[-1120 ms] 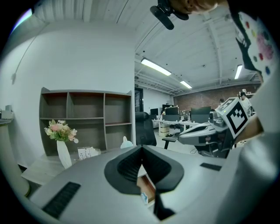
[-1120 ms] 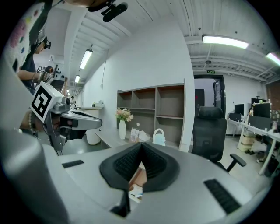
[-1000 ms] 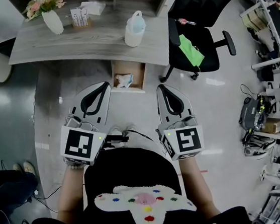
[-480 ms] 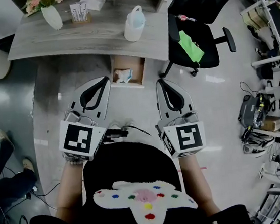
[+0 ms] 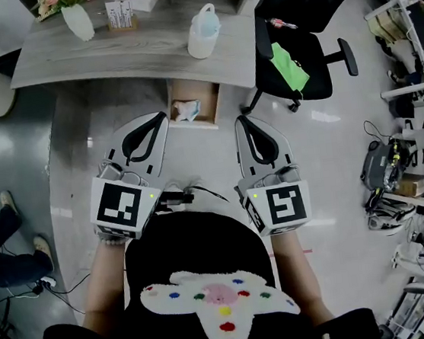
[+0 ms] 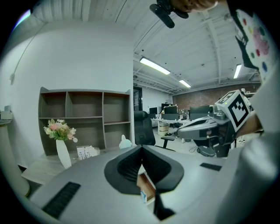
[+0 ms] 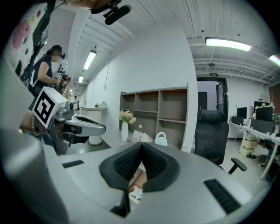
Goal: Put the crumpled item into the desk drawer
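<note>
The wooden desk drawer [image 5: 209,111] stands pulled out under the grey desk [image 5: 137,55]. A crumpled white and pale blue item [image 5: 187,112] lies inside it. My left gripper [image 5: 161,119] is held below the drawer's left side, shut and empty. To the drawer's lower right, my right gripper [image 5: 240,123] is also shut on nothing. Both hang above the floor, apart from the drawer. In the left gripper view the pads [image 6: 131,164] meet at the tip, and the drawer [image 6: 148,186] shows below them. The right gripper view shows the crumpled item [image 7: 136,192] under its closed pads [image 7: 151,164].
On the desk stand a white vase of flowers [image 5: 77,22], a small box [image 5: 120,16] and a pale blue-white handled container [image 5: 203,34]. A black office chair [image 5: 299,54] with a green cloth [image 5: 291,72] sits right of the drawer. Someone's legs [image 5: 6,240] are at the left.
Both grippers stay shut and nearly still. The desk and drawer have slid slightly up in the head view. The bystander's legs at the left have shifted.
</note>
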Action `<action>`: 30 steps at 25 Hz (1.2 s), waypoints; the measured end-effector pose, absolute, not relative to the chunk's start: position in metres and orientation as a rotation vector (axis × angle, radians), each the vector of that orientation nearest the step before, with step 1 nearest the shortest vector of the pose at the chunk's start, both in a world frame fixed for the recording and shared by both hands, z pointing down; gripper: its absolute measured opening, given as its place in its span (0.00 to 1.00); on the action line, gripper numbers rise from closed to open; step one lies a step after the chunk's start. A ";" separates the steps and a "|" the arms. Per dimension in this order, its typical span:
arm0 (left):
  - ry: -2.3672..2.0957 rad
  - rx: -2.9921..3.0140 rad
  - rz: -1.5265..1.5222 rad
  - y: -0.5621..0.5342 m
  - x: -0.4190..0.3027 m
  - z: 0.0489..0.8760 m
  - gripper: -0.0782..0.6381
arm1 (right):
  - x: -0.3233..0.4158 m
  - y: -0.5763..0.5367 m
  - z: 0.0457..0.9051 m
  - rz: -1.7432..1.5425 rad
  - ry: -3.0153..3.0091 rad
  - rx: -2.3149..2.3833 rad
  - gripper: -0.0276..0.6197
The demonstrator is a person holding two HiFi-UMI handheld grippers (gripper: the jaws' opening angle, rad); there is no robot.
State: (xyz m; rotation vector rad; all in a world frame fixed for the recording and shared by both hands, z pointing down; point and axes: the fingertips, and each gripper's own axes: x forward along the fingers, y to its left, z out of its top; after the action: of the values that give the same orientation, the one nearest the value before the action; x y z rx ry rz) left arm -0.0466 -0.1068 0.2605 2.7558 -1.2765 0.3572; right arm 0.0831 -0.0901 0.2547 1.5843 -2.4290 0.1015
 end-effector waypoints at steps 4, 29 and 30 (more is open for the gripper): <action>-1.275 2.756 0.357 -0.107 -0.047 0.261 0.13 | 0.082 -0.090 0.255 0.098 -2.431 1.578 0.05; -1.292 2.760 0.347 -0.105 -0.050 0.260 0.13 | 0.072 -0.088 0.252 0.079 -2.454 1.543 0.05; -1.292 2.759 0.347 -0.105 -0.050 0.260 0.13 | 0.072 -0.089 0.252 0.079 -2.454 1.542 0.05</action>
State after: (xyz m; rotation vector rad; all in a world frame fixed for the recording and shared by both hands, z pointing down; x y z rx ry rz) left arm -0.0496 -0.1049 0.2597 2.7594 -1.2917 0.3473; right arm 0.0715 -0.0885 0.2520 1.5416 -2.4541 0.0794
